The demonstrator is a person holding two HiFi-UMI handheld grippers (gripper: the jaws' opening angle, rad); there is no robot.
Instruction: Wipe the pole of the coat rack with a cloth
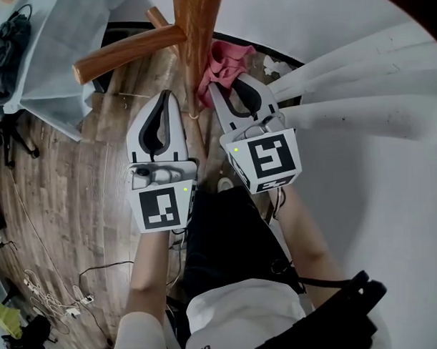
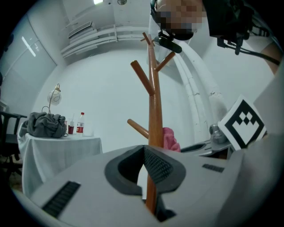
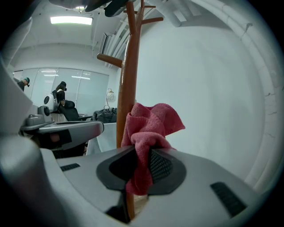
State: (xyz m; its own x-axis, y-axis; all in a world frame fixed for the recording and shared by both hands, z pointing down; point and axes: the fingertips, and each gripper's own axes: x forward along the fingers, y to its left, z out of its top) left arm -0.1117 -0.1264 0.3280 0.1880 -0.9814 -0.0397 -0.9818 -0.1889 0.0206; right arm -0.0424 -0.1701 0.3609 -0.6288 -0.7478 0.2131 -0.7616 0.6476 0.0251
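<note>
The wooden coat rack pole [image 1: 197, 42] rises between my two grippers, with slanted pegs [image 1: 125, 55] branching off it. My right gripper [image 1: 224, 83] is shut on a pink cloth [image 1: 227, 61] that bunches out of its jaws right beside the pole. In the right gripper view the cloth [image 3: 153, 122] lies against the pole [image 3: 128, 80] above the right gripper [image 3: 143, 153]. My left gripper [image 1: 166, 99] hangs just left of the pole, shut and empty. In the left gripper view the pole [image 2: 154, 111] stands beyond the left gripper [image 2: 144, 151], with the cloth [image 2: 169, 138] behind it.
A table under a white cover [image 2: 57, 148] stands to the left with a grey bag [image 2: 44, 124] and bottles [image 2: 80, 124] on it. Cables [image 1: 51, 298] trail over the wood floor. A white curved wall [image 1: 358, 79] lies to the right. People [image 3: 60, 95] stand far off.
</note>
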